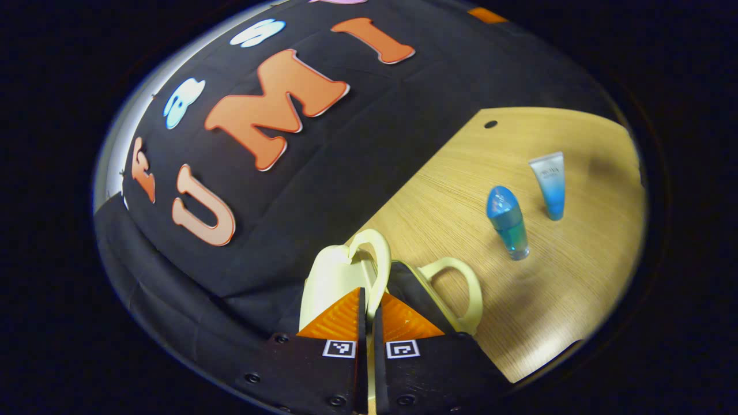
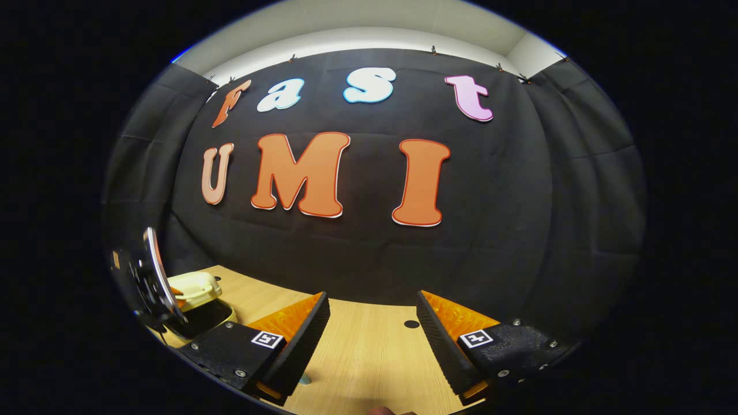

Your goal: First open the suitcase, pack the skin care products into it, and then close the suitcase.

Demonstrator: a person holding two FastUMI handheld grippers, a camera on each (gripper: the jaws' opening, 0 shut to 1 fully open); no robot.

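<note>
Suitcase point(image 1: 340, 276), pale yellow and small, sits low in the middle of the left gripper view with its lid lifted, the dark inside showing just right of the raised shell and a second looped handle point(image 1: 461, 288) standing at its right edge. It rests on the wooden table point(image 1: 576, 300), which takes up the right half of that view and runs along the bottom of the right gripper view. The left gripper point(image 1: 369, 314) has its orange fingers drawn nearly together, pinched on the lid's pale handle loop that passes up between them. The same case appears at the lower left of the right gripper view, open, with the left gripper's round dark body just in front of it. The right gripper point(image 2: 372, 323) hangs over bare table at the bottom centre of its own view, fingers spread wide with nothing between them. Two skin care products stand upright at the right of the left gripper view, well apart from the case: a white and blue tube point(image 1: 550, 184) resting on its cap, and nearer, a blue-green bottle point(image 1: 507, 222) with a rounded blue cap.
</note>
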